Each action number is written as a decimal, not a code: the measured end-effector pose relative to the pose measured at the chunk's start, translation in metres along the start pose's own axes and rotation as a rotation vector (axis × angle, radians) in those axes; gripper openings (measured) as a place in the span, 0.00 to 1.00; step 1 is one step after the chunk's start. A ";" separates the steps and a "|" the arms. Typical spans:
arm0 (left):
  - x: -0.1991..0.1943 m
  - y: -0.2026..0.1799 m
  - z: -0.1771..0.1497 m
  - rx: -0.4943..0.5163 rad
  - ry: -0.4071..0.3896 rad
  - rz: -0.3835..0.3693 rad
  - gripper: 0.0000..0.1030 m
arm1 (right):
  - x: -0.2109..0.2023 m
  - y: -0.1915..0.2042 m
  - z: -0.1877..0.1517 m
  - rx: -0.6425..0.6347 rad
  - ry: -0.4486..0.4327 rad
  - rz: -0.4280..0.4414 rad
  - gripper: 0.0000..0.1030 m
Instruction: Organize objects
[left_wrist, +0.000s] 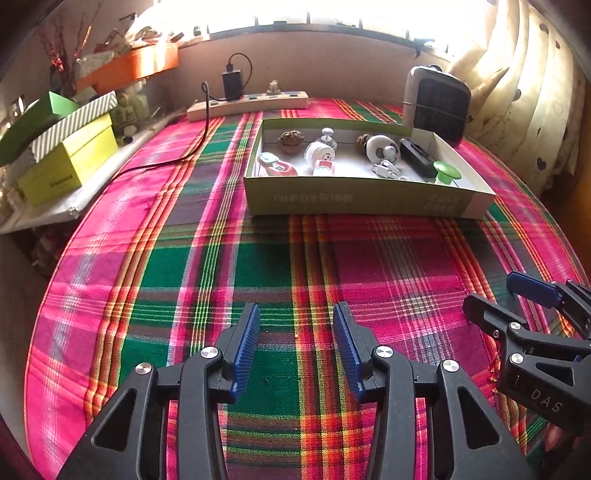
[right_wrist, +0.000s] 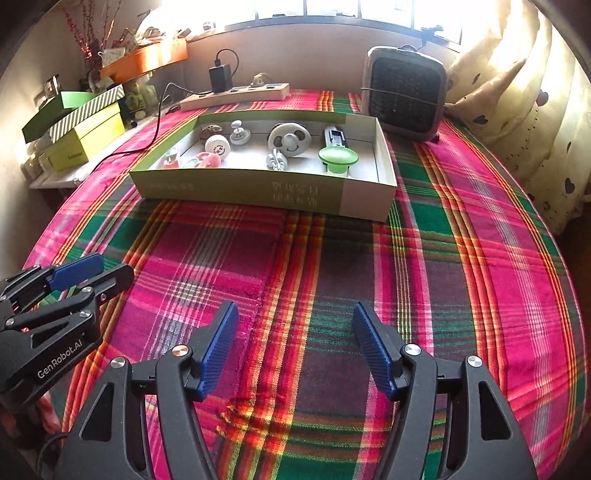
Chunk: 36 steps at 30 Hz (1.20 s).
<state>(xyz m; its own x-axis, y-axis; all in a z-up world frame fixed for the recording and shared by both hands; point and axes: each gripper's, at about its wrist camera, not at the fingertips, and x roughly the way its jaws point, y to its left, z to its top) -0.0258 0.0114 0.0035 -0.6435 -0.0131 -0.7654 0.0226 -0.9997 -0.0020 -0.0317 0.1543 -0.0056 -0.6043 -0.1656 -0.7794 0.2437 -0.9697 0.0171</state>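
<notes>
A shallow green and white cardboard box (left_wrist: 362, 197) (right_wrist: 236, 188) stands on the plaid tablecloth, far from both grippers. It holds several small items: a green suction cup (left_wrist: 446, 170) (right_wrist: 338, 157), a white round koala-face fan (left_wrist: 382, 147) (right_wrist: 290, 139), a black rectangular device (left_wrist: 417, 157) (right_wrist: 334, 137), a white round timer (left_wrist: 319, 152) (right_wrist: 218, 146) and a red and white piece (left_wrist: 277, 168) (right_wrist: 207, 158). My left gripper (left_wrist: 295, 347) is open and empty above the cloth; it shows at the left of the right wrist view (right_wrist: 92, 271). My right gripper (right_wrist: 293, 347) is open and empty; it shows at the right of the left wrist view (left_wrist: 495, 295).
A grey space heater (left_wrist: 437, 105) (right_wrist: 404, 92) stands behind the box on the right. A power strip (left_wrist: 247, 103) (right_wrist: 236, 95) with a black charger lies at the back. Stacked green and yellow boxes (left_wrist: 66, 155) (right_wrist: 86, 129) sit on a ledge at left. Curtains (right_wrist: 524, 96) hang at right.
</notes>
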 end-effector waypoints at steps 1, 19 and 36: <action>0.000 0.000 0.000 -0.004 -0.001 -0.002 0.39 | 0.000 0.000 0.000 0.000 0.001 -0.005 0.64; -0.001 0.002 -0.001 -0.001 -0.001 0.005 0.41 | 0.001 -0.002 -0.002 0.012 0.017 -0.036 0.78; -0.001 0.001 -0.001 -0.018 0.000 0.019 0.42 | 0.002 -0.002 -0.001 0.011 0.017 -0.037 0.79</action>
<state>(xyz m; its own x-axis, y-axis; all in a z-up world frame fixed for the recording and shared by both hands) -0.0244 0.0104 0.0034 -0.6427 -0.0317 -0.7655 0.0487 -0.9988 0.0005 -0.0329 0.1555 -0.0080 -0.5994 -0.1265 -0.7904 0.2129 -0.9771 -0.0050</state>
